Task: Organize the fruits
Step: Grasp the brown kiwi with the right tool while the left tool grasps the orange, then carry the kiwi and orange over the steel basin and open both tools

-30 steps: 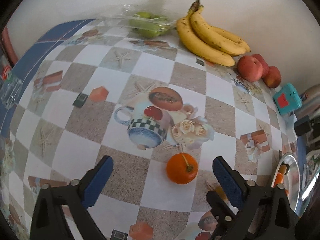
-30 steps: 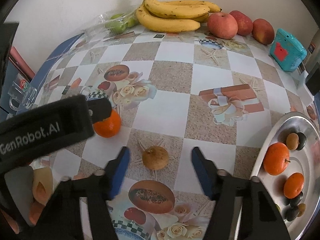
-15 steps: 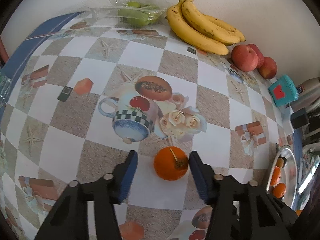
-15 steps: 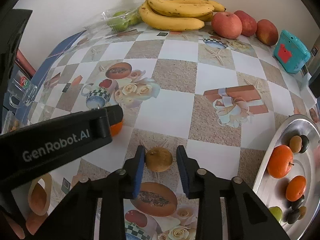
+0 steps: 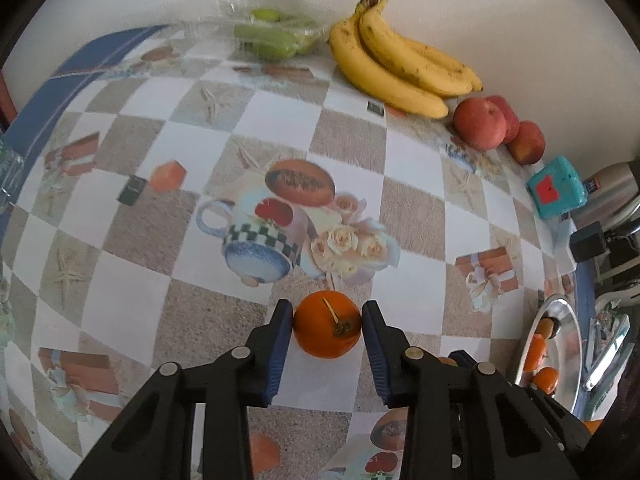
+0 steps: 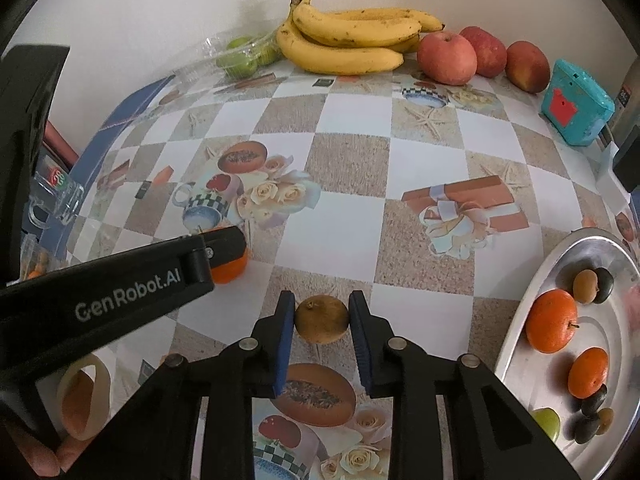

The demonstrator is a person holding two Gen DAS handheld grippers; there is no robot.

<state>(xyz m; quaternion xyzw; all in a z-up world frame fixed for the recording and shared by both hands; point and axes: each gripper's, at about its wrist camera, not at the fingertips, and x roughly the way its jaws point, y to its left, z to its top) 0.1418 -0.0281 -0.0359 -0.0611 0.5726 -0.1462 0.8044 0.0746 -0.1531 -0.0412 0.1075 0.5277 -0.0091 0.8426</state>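
Both claws have just narrowed from wide, the left claw point(image 5: 327, 326) now pinching the orange point(image 5: 327, 323) and the right claw point(image 6: 322, 320) the small brown fruit point(image 6: 322, 319) on the tabletop point(image 6: 344, 236), likely ready for the steel tray point(image 6: 520, 320).

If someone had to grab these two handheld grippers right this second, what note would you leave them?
Left gripper: shut on the orange, which looks to be on the table.
Right gripper: shut on the brown fruit, also low over the table.
Done: the metal tray, on the right, already holds oranges and small dark and brown fruits.
Left: probably carry both fruits to the tray. Bananas, apples and bagged green fruit sit along the wall.
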